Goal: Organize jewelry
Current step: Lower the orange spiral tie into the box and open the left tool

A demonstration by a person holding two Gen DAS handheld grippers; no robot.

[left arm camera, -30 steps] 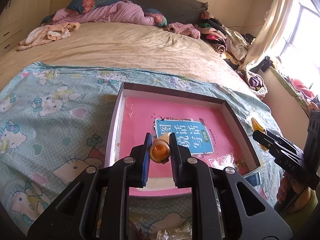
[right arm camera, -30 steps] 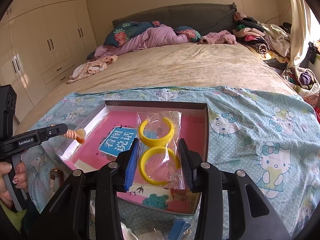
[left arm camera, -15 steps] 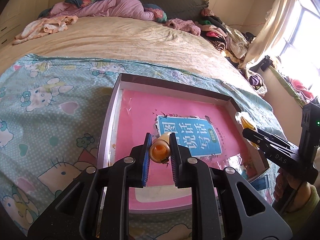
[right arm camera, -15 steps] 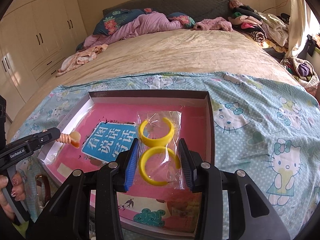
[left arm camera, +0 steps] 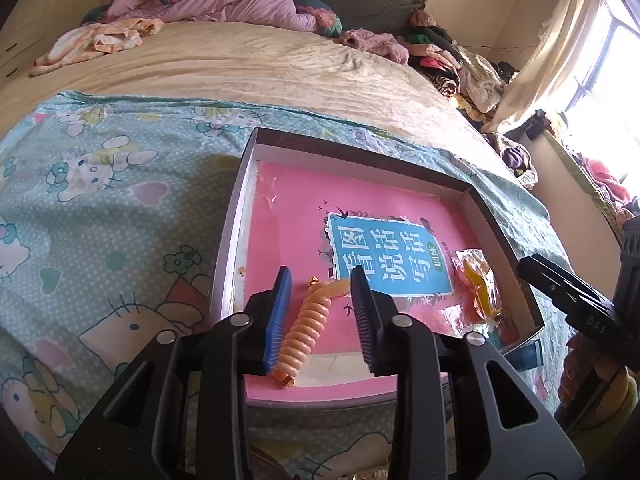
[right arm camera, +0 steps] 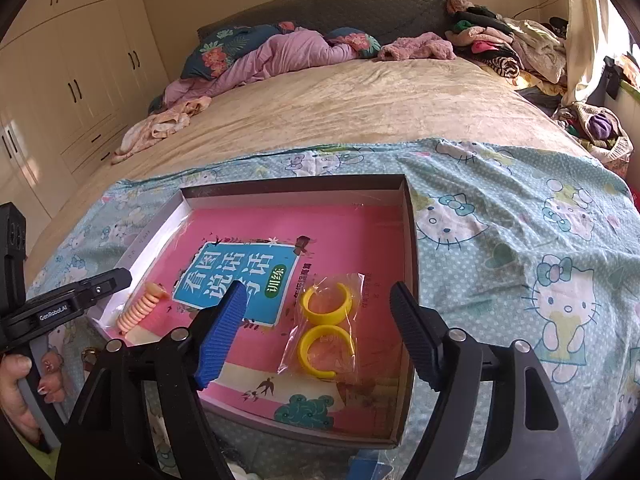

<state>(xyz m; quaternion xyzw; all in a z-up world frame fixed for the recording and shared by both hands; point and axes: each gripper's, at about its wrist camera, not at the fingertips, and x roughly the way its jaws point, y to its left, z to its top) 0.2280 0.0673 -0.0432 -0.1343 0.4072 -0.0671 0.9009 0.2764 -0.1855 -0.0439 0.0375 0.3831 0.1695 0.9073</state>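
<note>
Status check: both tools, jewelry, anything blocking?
Left tool opening, orange coil bracelet loose in box. Right tool opening over bagged yellow bangles. Nothing blocking.

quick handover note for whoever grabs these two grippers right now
Left gripper: jaws opening, nothing gripped; the orange coiled spiral bracelet lies between them on the pink book inside the shallow grey cardboard box.
Right gripper: jaws opening, nothing gripped; the clear plastic bag with two yellow open bangles lies between them, in the box's right side.
Done: both pieces are in the box.
Left: withdraw both grippers; check the clutter below the box for more jewelry.
</note>
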